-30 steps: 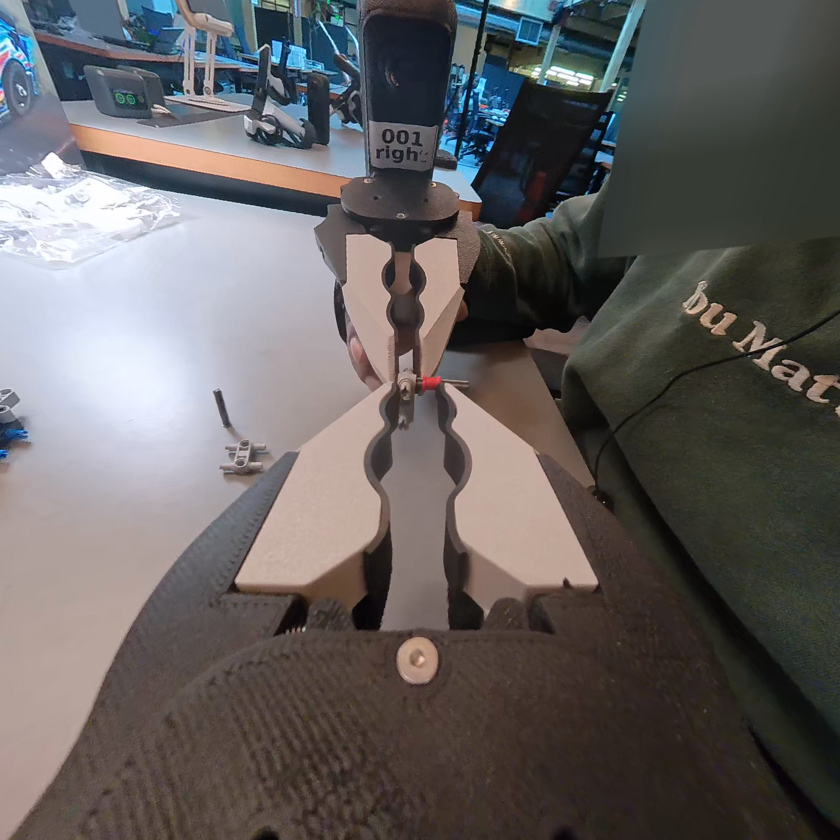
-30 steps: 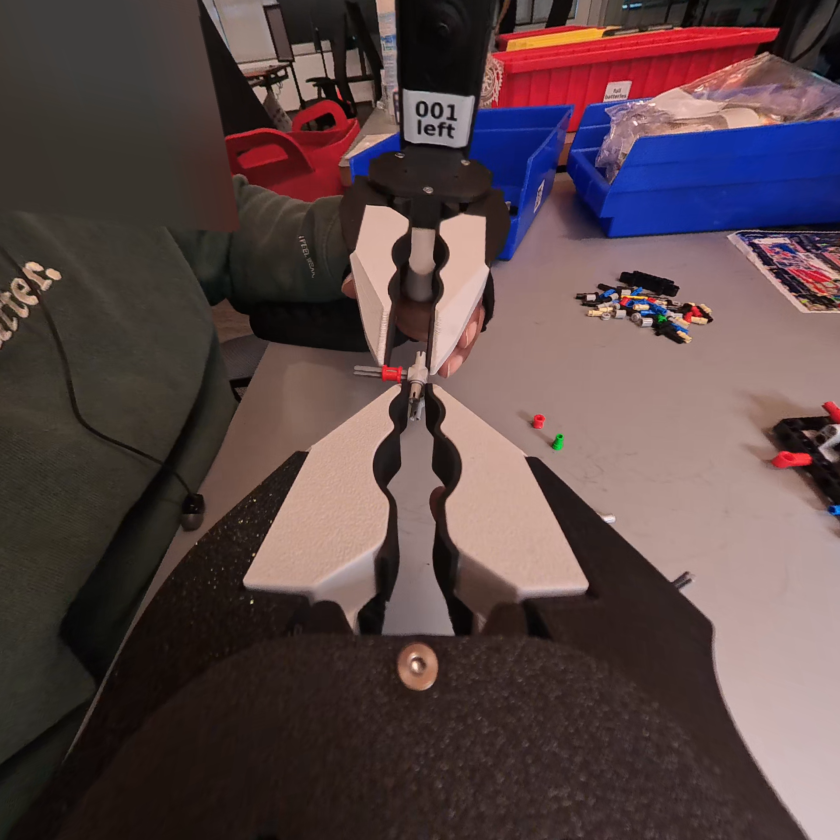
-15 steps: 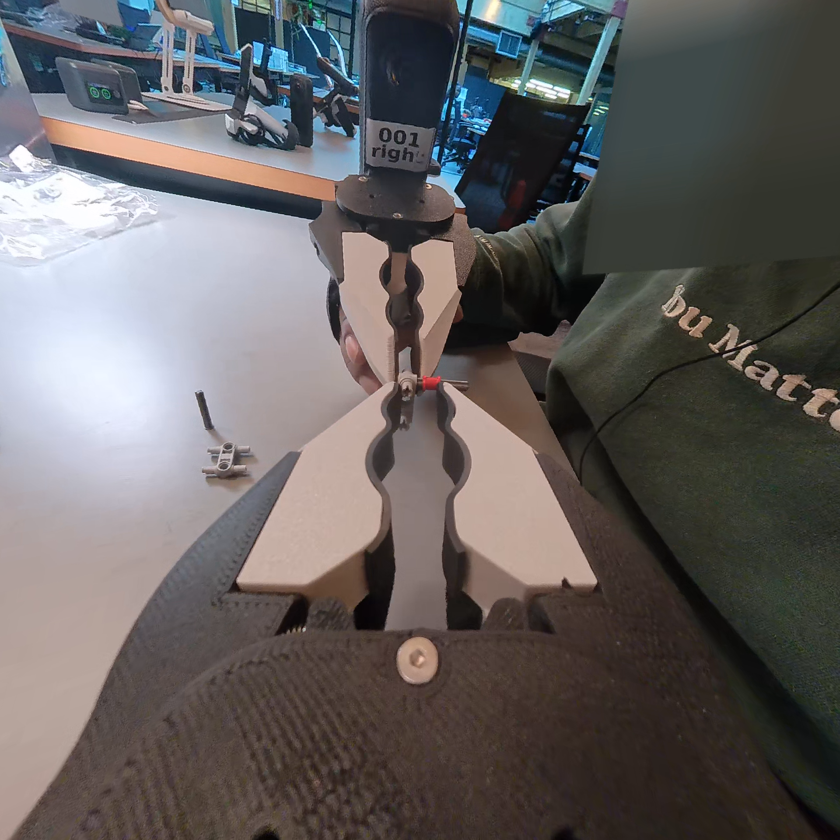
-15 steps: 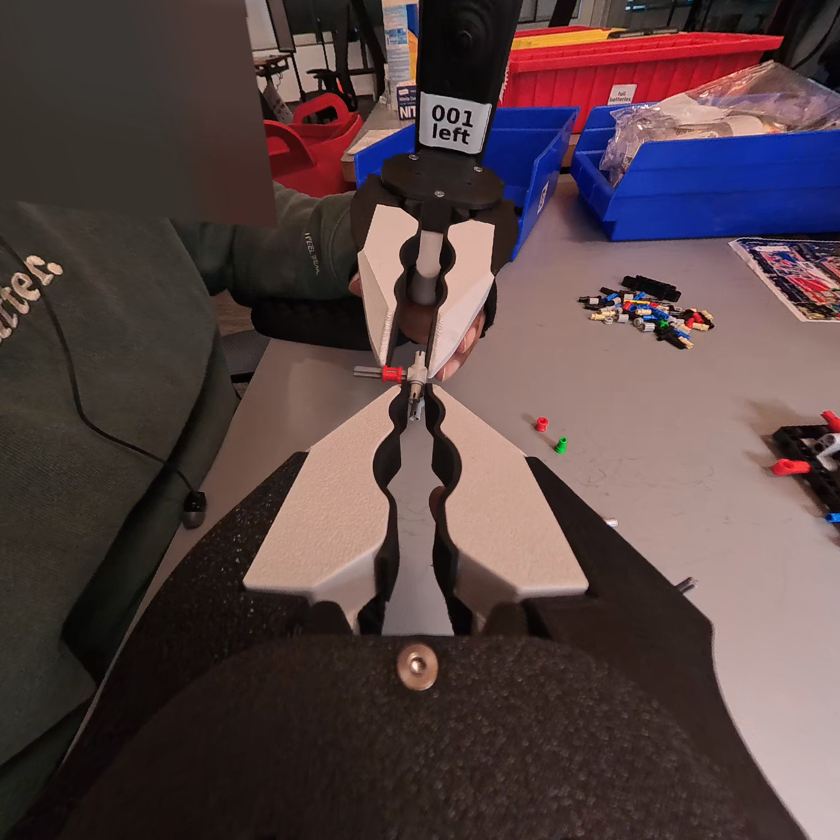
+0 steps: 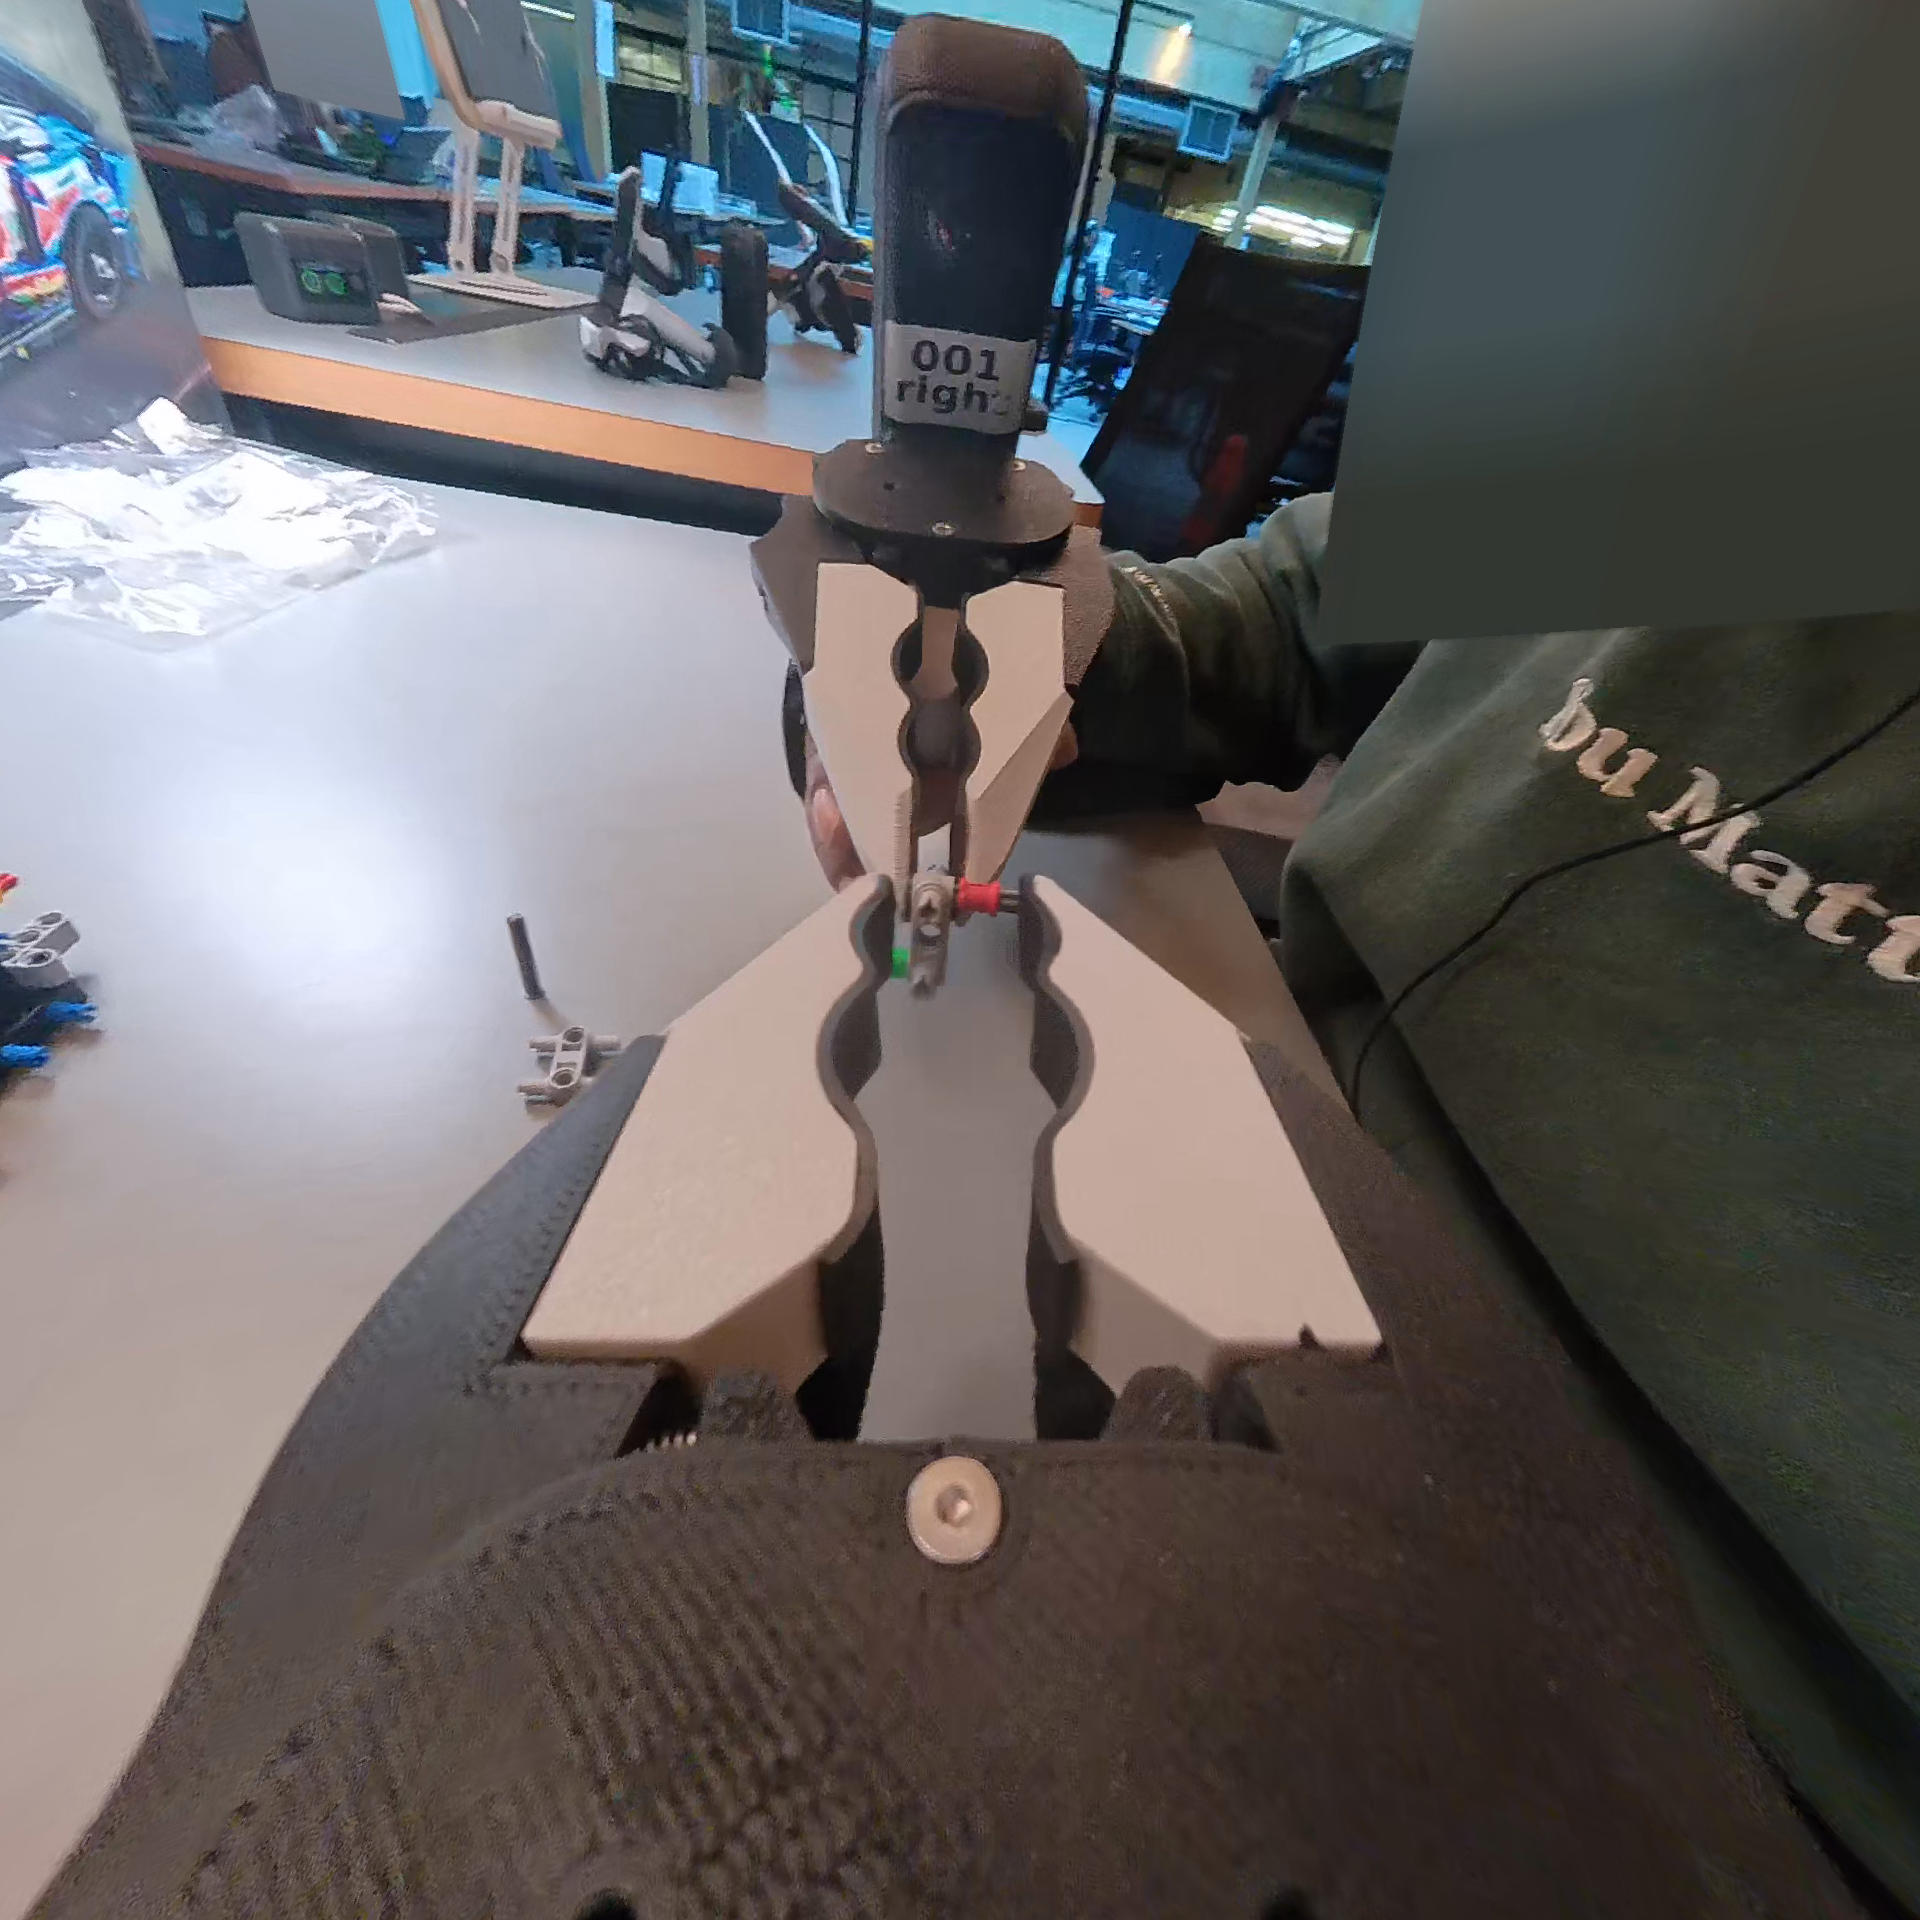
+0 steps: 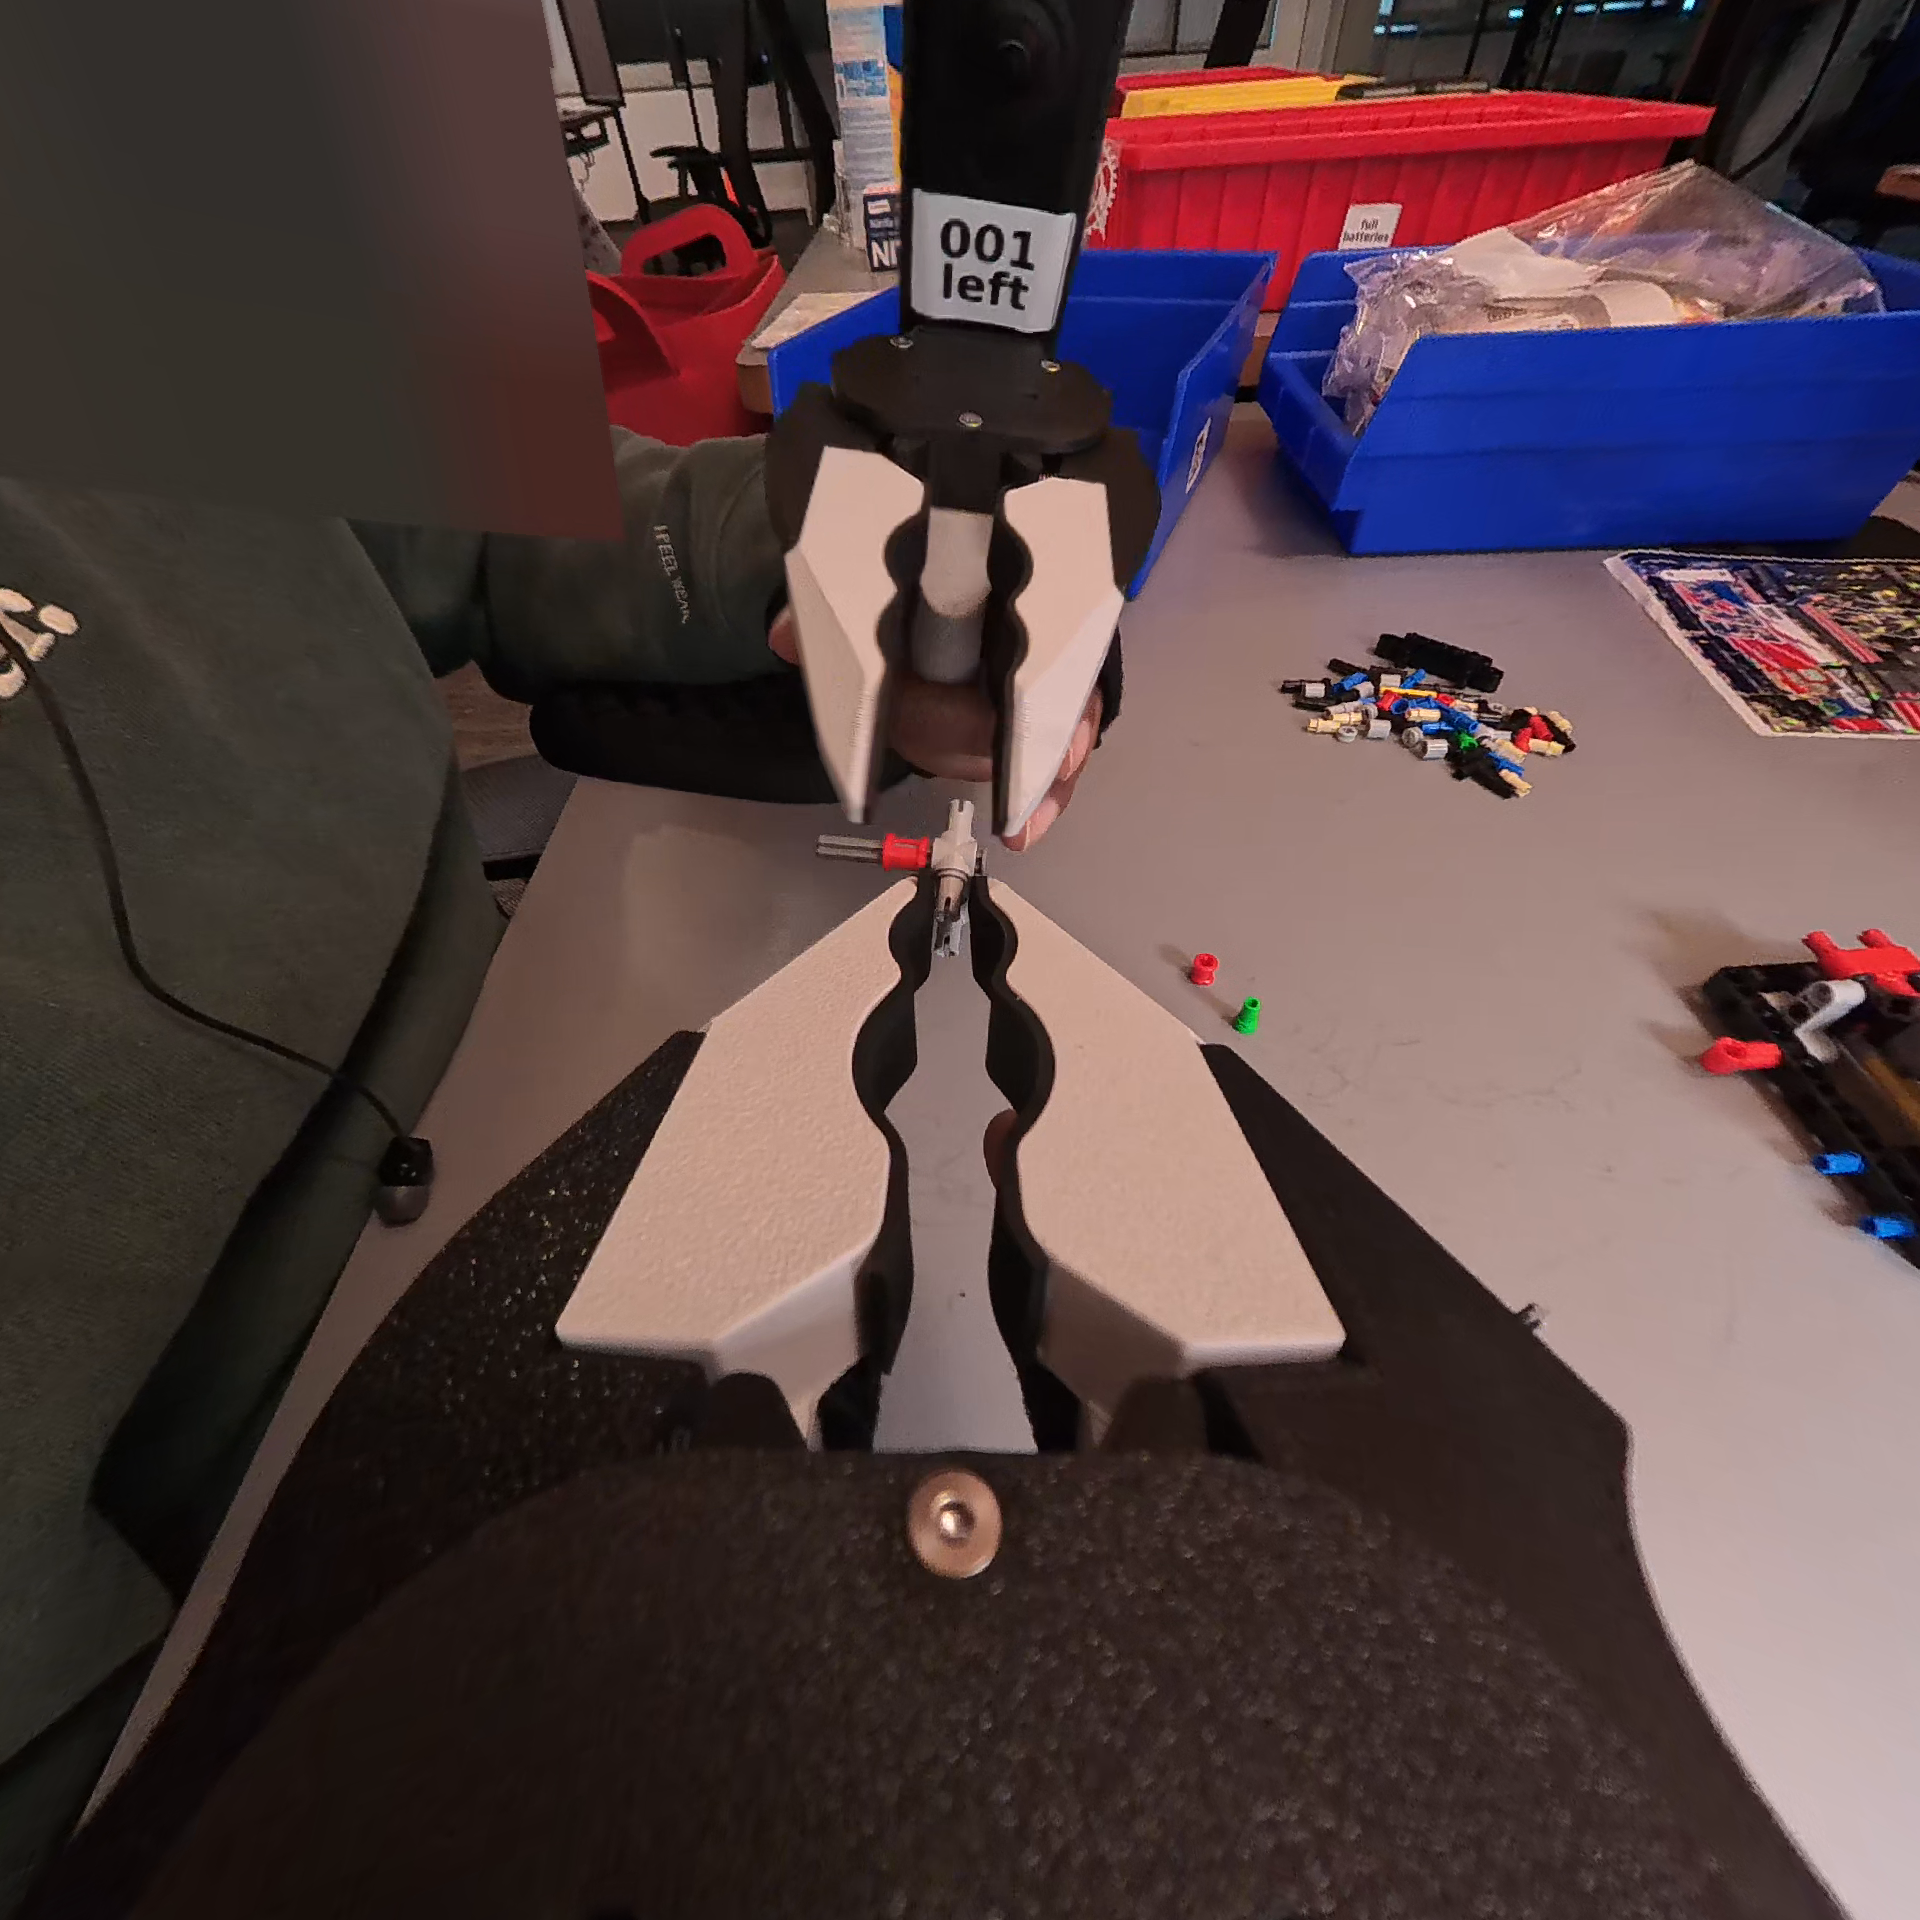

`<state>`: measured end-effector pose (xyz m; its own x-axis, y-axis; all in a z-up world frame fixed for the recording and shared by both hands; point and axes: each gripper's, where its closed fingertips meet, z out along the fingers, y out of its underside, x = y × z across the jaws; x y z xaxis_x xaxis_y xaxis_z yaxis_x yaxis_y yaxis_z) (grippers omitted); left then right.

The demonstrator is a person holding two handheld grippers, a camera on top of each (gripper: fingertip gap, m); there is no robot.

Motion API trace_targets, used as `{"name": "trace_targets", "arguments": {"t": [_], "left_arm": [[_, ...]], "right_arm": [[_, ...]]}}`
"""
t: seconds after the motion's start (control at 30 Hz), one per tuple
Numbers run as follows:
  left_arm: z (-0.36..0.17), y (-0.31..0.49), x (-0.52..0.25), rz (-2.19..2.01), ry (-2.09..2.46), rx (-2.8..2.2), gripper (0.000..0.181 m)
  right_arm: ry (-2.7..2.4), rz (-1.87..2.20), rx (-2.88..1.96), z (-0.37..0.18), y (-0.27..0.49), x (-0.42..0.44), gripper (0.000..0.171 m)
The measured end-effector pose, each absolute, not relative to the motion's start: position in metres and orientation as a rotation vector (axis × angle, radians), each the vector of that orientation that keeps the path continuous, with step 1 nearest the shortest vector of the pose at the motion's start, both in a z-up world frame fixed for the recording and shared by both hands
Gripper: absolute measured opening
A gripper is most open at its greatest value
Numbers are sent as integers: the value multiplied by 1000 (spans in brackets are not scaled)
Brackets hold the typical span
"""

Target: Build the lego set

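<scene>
A small lego assembly [image 6: 951,857], a light grey connector with a red bush [image 6: 904,852] on a grey axle, hangs in the air between both grippers. My right gripper [image 6: 951,896] is shut on the connector's lower stem. My left gripper [image 5: 954,896] is open, its fingertips [image 5: 878,899] standing on either side of the assembly [image 5: 935,920] with a gap. In the right wrist view the left gripper [image 6: 935,821] faces me with its jaws apart just above the piece. In the left wrist view the right gripper [image 5: 935,868] pinches the piece from the far side. A green bit [image 5: 900,958] shows by my left finger.
A pile of loose pieces [image 6: 1429,717], a booklet [image 6: 1787,644], blue bins [image 6: 1600,416], a partly built black frame [image 6: 1829,1039] and loose red [image 6: 1203,968] and green [image 6: 1247,1013] pieces lie to the right. A grey connector [image 5: 566,1062], a black pin [image 5: 525,956] and plastic bags [image 5: 187,530] lie left. My two grippers' fingertips are within a few centimetres of each other.
My left gripper has opened and let go of the assembly. The right gripper still holds it in the same spot.
</scene>
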<state>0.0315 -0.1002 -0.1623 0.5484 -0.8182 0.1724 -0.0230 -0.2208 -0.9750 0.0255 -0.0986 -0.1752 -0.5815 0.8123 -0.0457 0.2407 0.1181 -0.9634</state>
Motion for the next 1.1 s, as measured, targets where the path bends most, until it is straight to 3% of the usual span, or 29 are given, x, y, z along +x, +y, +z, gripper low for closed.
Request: {"name": "trace_targets", "arguments": {"t": [1.0,1.1], "left_arm": [[-156,-117,44,-799,886,-1562,12],[-156,-118,43,-825,886,-1551,4]], "right_arm": [[-1935,1398,-864,-165,-115,33,4],[-1953,1365,-823,-167,-118,34,4]]}}
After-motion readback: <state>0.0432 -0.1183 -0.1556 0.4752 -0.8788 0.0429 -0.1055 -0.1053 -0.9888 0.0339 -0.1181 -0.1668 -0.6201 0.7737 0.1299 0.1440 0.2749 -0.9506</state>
